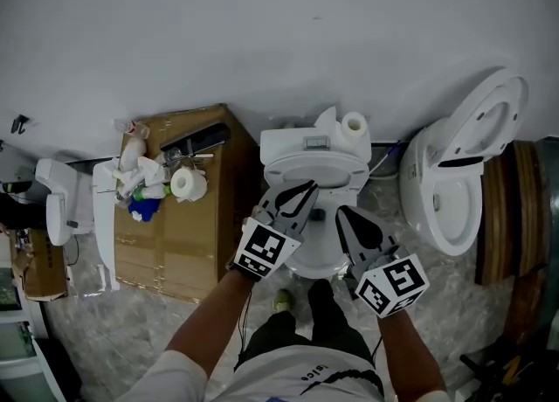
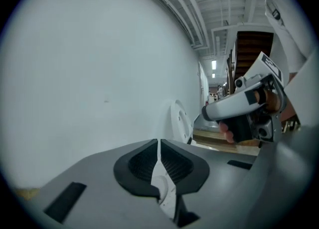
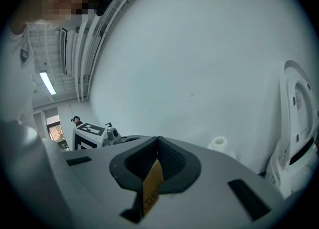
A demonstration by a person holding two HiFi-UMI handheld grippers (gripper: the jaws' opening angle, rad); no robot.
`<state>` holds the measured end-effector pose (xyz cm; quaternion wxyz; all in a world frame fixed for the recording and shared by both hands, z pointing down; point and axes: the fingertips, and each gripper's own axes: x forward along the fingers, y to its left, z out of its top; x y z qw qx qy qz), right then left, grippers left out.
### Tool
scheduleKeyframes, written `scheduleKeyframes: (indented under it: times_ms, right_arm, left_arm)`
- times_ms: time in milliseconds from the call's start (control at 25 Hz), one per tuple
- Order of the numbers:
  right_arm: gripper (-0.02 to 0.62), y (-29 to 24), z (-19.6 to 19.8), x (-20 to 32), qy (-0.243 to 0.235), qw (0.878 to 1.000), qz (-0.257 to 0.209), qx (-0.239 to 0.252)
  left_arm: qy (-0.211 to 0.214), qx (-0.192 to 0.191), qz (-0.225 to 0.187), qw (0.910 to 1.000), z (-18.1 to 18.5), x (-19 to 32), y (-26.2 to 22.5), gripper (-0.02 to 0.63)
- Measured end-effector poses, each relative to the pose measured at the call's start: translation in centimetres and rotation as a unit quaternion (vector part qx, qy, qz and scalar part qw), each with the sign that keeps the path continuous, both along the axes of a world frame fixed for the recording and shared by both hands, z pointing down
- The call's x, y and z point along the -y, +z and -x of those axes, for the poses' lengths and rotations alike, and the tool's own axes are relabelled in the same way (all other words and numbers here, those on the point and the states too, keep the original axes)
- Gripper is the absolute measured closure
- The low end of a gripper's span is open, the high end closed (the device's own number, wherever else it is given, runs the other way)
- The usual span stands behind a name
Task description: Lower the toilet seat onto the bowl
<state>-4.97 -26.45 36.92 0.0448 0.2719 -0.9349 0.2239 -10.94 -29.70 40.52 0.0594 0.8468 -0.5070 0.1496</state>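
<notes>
The left hand-held gripper [image 1: 306, 189] is held over the middle toilet, its tips aimed forward at the wall. In the left gripper view its jaws [image 2: 158, 146] are pressed together with nothing of the task between them. Just ahead of those tips, and below them, lies the toilet seat [image 1: 314, 171]. From the head view it appears as a narrow white band standing against the front of the tank [image 1: 301, 140], which I take to mean it is raised, though the steep angle makes this uncertain. Its long edge runs crosswise to both hand-held grippers, and the bowl [image 1: 307, 262] sits under and behind their tips, toward the person. The right hand-held gripper [image 1: 345, 217] hangs just beside the left one but further back from the seat, so the left looks the nearer of the two. In the right gripper view its jaws [image 3: 158, 146] are likewise closed on nothing. Neither gripper view shows the seat, only the wall. Ahead of the right one stands a paper roll [image 1: 354, 123] on the tank. Well off to its right is a second toilet [image 1: 445, 190], apart from the task.
</notes>
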Motion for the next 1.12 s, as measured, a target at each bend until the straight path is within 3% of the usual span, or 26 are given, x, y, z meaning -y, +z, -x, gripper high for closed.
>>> scheduleKeyframes:
  times_ms: [280, 600, 1120]
  right_arm:
    - [0.581, 3.7, 0.6, 3.5, -0.007, 1.0, 0.029, 0.004]
    - [0.581, 6.9, -0.6, 5.1, 0.003, 0.998, 0.06, 0.003]
    - [0.581, 8.3, -1.2, 5.1, 0.011, 0.998, 0.07, 0.001]
  left_arm:
    - [0.011, 0.122, 0.014, 0.9924, 1.3, 5.5, 6.8, 0.581]
    - [0.065, 0.24, 0.031, 0.9681, 1.5, 8.3, 13.0, 0.543]
    - [0.064, 0.303, 0.038, 0.9502, 2.0, 10.0, 16.6, 0.545]
